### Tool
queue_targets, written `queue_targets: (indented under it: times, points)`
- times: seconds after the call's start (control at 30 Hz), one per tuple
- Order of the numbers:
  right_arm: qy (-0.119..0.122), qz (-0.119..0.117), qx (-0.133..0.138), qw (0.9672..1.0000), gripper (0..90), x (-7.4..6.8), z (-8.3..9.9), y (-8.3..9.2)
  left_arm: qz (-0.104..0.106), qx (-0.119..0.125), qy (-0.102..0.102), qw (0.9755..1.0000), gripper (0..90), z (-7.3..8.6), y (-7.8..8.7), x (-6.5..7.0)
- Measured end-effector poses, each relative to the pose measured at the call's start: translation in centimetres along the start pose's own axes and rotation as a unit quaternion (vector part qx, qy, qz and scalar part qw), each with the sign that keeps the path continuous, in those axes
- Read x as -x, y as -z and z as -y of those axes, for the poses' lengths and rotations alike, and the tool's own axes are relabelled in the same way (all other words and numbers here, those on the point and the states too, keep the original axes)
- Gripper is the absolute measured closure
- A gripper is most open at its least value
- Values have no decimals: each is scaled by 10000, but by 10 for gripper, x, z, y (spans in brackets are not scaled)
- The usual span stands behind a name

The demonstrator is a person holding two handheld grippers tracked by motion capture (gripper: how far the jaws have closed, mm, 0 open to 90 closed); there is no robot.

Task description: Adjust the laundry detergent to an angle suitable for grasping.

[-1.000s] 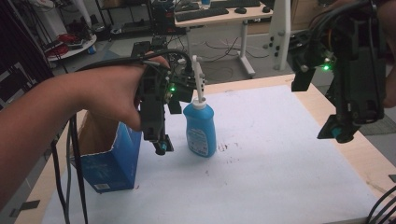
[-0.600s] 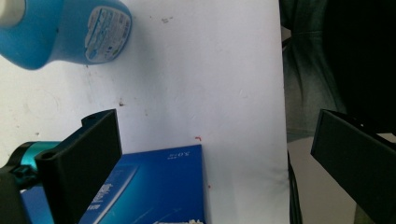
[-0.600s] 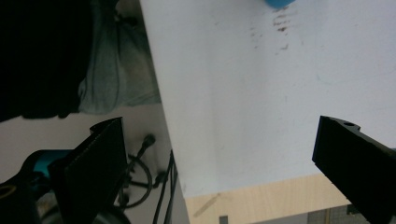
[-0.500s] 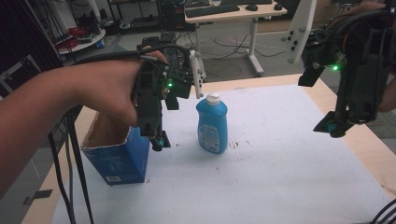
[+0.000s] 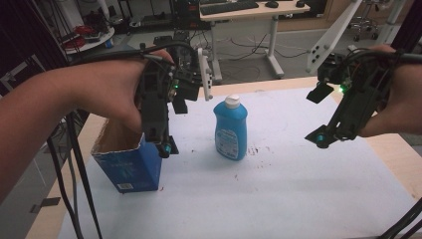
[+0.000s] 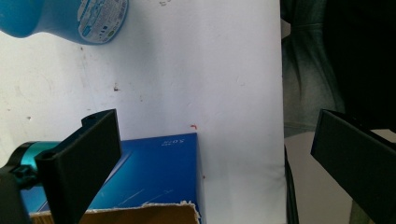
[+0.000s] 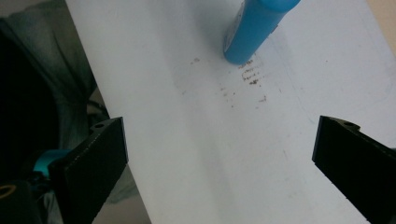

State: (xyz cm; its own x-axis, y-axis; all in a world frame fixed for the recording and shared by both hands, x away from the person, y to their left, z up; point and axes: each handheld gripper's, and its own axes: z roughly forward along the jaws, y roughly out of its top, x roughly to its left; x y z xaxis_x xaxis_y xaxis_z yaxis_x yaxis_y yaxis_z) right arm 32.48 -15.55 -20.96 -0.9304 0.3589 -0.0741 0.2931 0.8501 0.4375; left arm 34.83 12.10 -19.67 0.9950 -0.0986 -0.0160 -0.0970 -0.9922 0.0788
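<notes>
While I look from the left side of the high view, I see the blue box (image 5: 130,164) standing open on the white tabletop (image 5: 278,199), but my left arm hides its far rim and I cannot see what is inside. In the left gripper view the box is cut off at the bottom edge. My left gripper (image 5: 165,147) hangs just above the right edge of the box; its fingers (image 6: 88,158) are spread wide, released, and hold nothing. I cannot tell if a fingertip touches the box. The blue bottle (image 5: 231,128) with a white cap stands upright near the middle of the tabletop, just beside the box, and touches neither gripper. Its label is too small to read. My right gripper (image 5: 318,137) hovers well apart from the bottle, above the right part of the tabletop, its fingers (image 7: 93,163) wide apart and empty.
</notes>
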Motion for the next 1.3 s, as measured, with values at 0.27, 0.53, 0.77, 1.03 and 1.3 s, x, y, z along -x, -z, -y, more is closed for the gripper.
queue_targets:
  times: [0.27, 0.53, 0.77, 1.03, 1.3]
  points:
    - [-537, -155, 822, 9950, 24, 9, 14, -31, -15, 24, 32, 10000, 17, 1, 0, 1]
    - [-913, -239, 1277, 9873, 24, 16, 15, -59, -9, 21, 2, 10000, 17, -1, 0, 2]
    - [-1154, -237, 1540, 9810, 24, 21, 15, -81, 3, 26, -4, 10000, 17, -1, 0, 3]
    - [-1420, -171, 1860, 9721, 24, 34, 9, -107, 9, 13, -17, 10000, 17, -2, -1, 2]
    - [-1485, -189, 1859, 9711, 24, 40, 2, -127, 27, 10, -11, 10000, 17, 0, -2, 1]
